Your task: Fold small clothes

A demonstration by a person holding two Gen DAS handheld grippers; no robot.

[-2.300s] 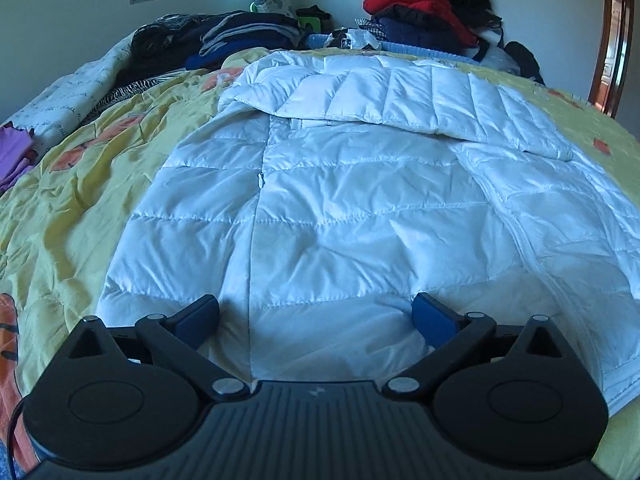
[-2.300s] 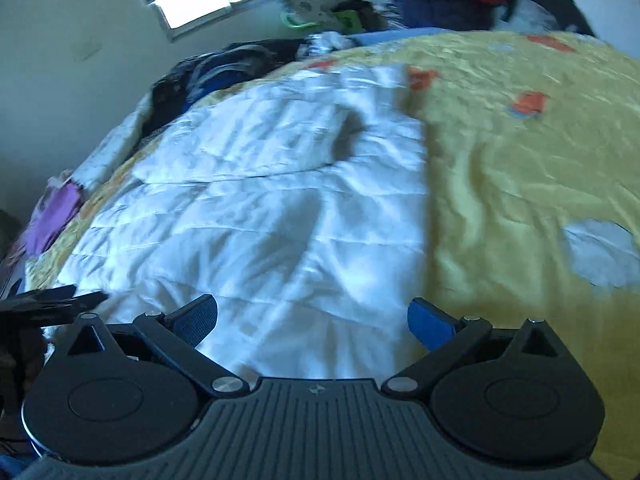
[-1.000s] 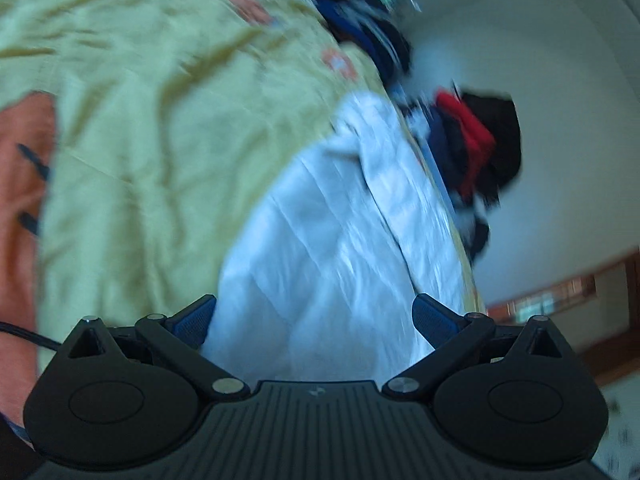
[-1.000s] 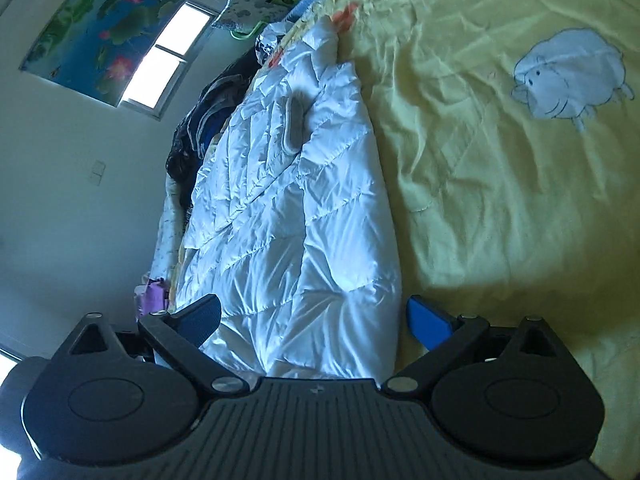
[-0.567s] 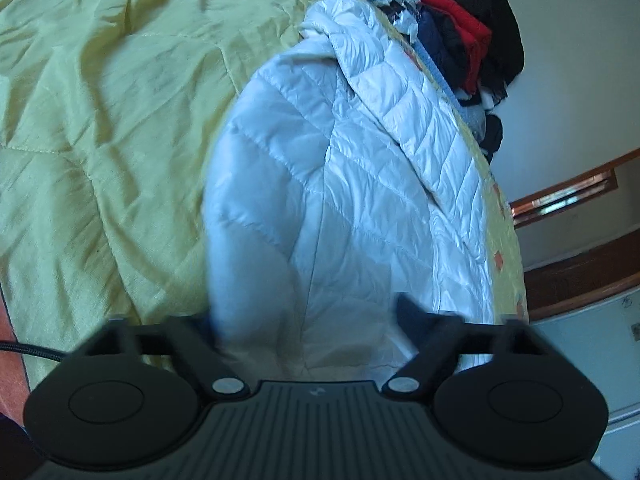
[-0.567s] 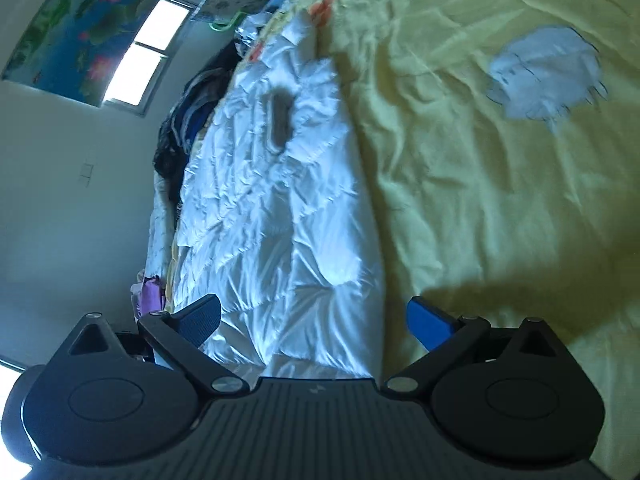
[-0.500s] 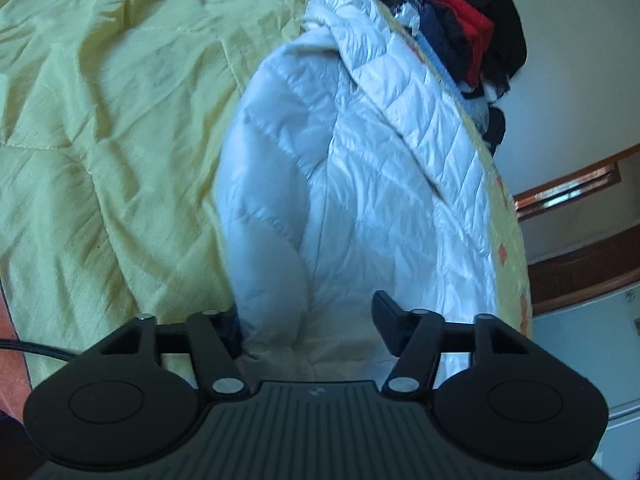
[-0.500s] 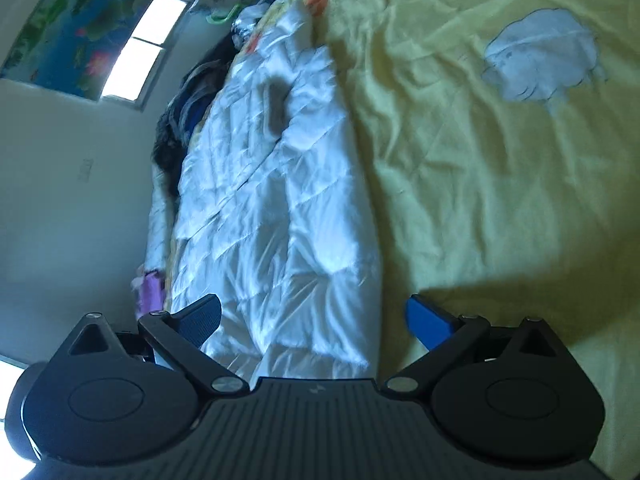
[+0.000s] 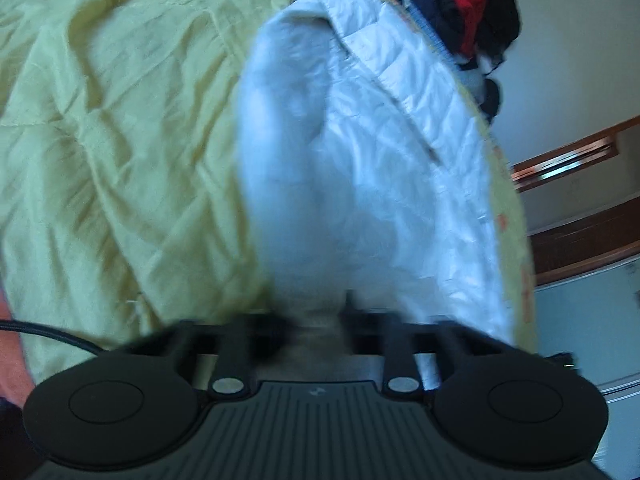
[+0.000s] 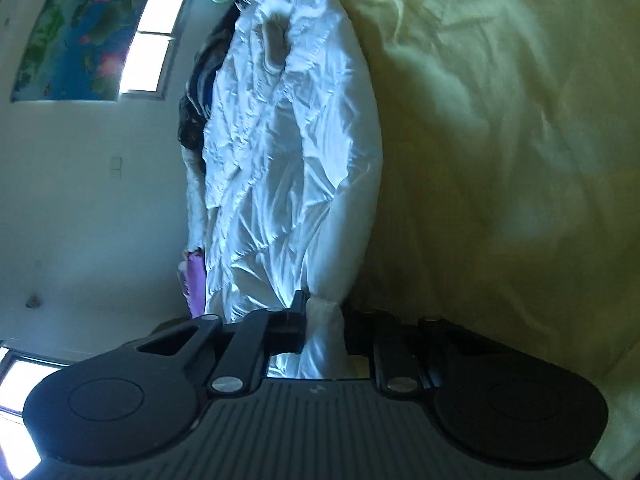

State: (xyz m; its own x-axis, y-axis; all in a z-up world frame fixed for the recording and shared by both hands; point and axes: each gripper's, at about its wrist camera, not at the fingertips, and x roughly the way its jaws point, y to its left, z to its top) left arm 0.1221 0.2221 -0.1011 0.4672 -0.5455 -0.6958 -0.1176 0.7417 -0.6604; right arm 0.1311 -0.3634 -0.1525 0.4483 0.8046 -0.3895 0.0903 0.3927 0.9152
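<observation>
Gripping the near hem of a white quilted jacket (image 10: pixel 292 152) spread on a yellow bed cover (image 10: pixel 500 120), the right gripper (image 10: pixel 324 332) has its fingers clamped on a bunched fold. The left gripper (image 9: pixel 316 320), blurred, is closing its fingers with white fabric between them. The slick padded cloth could slip free if lifted unevenly, or the left fingers may catch only one layer, skewing the fold. Both tools tilt downward toward the bed, rolled sideways. A clothes pile (image 9: pixel 460 4) sits at the far edge.
</observation>
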